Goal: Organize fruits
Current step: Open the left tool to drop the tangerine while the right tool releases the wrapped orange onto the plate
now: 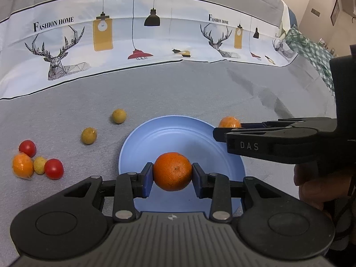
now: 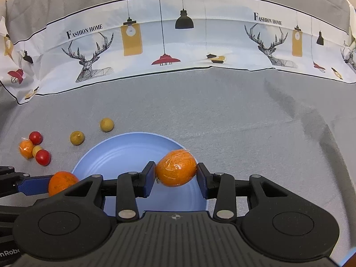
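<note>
Fruit fills both grips. In the left wrist view, the left gripper (image 1: 172,171) clamps a round, dimpled bare orange (image 1: 172,171) between blue pads, stem scar facing the camera, above the smooth ridged blue plate (image 1: 142,142). In the right wrist view, the right gripper (image 2: 175,171) pinches an oval, film-wrapped orange (image 2: 176,168), its long axis running pad to pad and tilted slightly, over the plate's right side.
</note>
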### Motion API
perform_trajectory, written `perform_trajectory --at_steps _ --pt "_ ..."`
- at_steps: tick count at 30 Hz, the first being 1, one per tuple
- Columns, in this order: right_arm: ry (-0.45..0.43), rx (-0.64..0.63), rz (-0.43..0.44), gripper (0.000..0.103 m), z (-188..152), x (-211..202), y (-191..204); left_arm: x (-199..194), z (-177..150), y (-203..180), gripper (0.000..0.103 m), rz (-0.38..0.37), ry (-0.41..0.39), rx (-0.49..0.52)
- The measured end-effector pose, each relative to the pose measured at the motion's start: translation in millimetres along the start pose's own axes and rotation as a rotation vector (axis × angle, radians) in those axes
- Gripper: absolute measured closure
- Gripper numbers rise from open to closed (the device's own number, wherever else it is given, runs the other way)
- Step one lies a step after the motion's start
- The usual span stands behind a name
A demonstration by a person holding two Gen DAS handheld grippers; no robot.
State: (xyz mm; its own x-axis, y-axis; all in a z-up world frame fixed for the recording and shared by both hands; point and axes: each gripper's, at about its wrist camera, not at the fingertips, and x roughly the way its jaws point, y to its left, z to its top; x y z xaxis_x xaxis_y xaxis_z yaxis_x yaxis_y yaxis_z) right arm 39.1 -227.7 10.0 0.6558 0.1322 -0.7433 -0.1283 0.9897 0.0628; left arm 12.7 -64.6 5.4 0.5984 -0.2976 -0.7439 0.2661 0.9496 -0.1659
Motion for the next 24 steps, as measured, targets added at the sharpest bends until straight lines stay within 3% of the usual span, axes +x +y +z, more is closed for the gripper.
perform_trajectory --at_steps 2,4,5,12,24 --pt "0.002 0.004 0.0 0.06 0.6 1.0 0.2 -0.1 0.7 1.4 0.06 0.007 0.0 -0.01" --pt "-0.006 0.008 0.0 0.052 1.1 0.4 -1.1 -0.3 1.3 2.7 0.046 0.005 -0.001 -0.023" --pt "-0.01 0.008 -0.005 0.049 1.2 0.1 -1.2 -0.7 1.4 3.2 0.045 0.002 -0.002 -0.027" --pt "-0.01 0.007 -0.015 0.048 0.9 1.4 1.4 -3.2 0.9 2.6 0.046 0.004 -0.01 -0.025" --pt "-0.063 0.03 -0.04 0.048 2.4 -4.1 -2.2 -4.5 1.0 4.6 0.055 0.002 -0.01 -0.046"
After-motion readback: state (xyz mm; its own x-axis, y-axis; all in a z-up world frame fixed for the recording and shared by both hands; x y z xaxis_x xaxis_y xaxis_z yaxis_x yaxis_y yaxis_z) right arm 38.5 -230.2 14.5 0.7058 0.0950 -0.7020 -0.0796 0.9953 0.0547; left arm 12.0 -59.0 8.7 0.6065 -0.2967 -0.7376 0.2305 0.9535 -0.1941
